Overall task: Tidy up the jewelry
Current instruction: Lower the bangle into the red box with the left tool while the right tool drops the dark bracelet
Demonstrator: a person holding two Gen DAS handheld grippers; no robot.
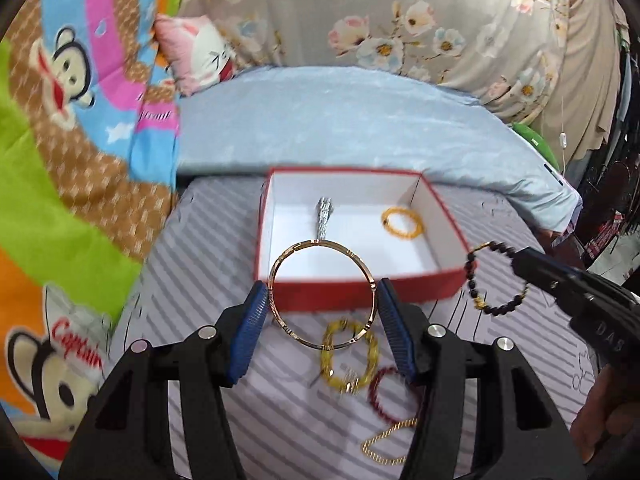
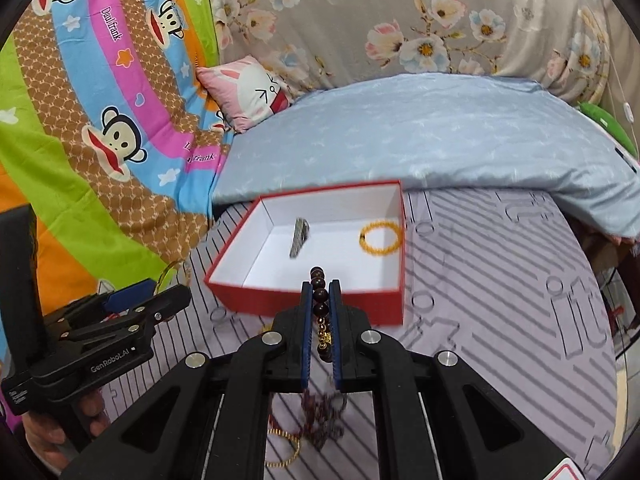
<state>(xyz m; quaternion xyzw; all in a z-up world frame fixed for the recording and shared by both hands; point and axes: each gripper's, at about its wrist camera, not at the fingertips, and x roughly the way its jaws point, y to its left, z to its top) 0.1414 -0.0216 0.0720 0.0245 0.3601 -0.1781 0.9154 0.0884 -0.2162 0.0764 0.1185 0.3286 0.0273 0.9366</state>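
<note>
A red box [image 1: 360,294] with a white inside stands on the striped bed cover; it also shows in the right wrist view [image 2: 312,304]. In it lie a silver piece [image 1: 323,216] [image 2: 299,237] and a yellow bead bracelet [image 1: 402,221] [image 2: 381,237]. My left gripper [image 1: 322,296] is shut on a thin gold bangle [image 1: 280,268], held above the box's near wall. My right gripper [image 2: 321,286] is shut on a dark bead bracelet [image 2: 319,294] [image 1: 474,276], held near the box's right front corner. A yellow bracelet [image 1: 374,354], a dark red bracelet [image 1: 378,394] and a gold chain [image 1: 386,438] lie on the cover.
A light blue duvet [image 1: 340,120] lies behind the box. A colourful cartoon blanket [image 1: 72,140] rises at the left, with a pink cushion [image 1: 196,52]. A floral sheet [image 1: 380,12] hangs behind. The left gripper shows at the left of the right wrist view [image 2: 132,296].
</note>
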